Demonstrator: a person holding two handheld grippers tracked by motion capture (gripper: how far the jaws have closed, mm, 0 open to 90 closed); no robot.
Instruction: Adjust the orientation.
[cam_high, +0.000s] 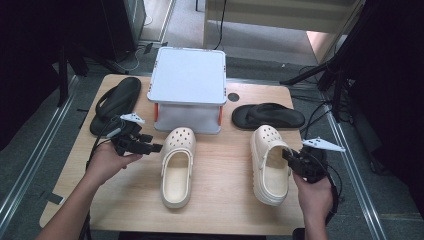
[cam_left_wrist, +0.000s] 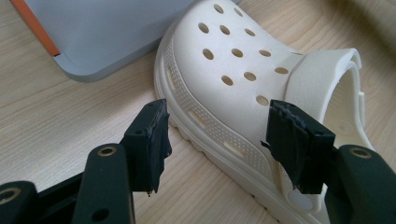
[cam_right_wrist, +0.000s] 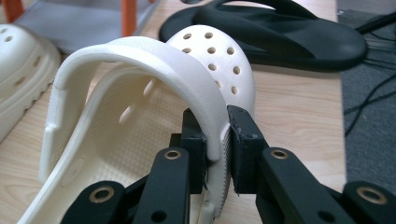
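Observation:
Two cream clogs lie on the wooden table (cam_high: 225, 210). The left clog (cam_high: 177, 167) (cam_left_wrist: 243, 70) rests flat in front of the grey stand. My left gripper (cam_high: 156, 146) (cam_left_wrist: 223, 142) is open, its jaws reaching across the clog's toe side, and the pads stand apart from it. My right gripper (cam_high: 287, 156) (cam_right_wrist: 217, 140) is shut on the side wall of the right clog (cam_high: 270, 165) (cam_right_wrist: 140, 60), near the heel strap. That clog looks slightly tipped, with its thick sole edge showing.
A grey platform on orange legs (cam_high: 187, 75) (cam_left_wrist: 93, 32) (cam_right_wrist: 70, 18) stands at the back middle. One black flip-flop (cam_high: 116, 102) lies at the back left, another (cam_high: 269, 116) (cam_right_wrist: 280, 32) at the back right. Cables and dark stands surround the table.

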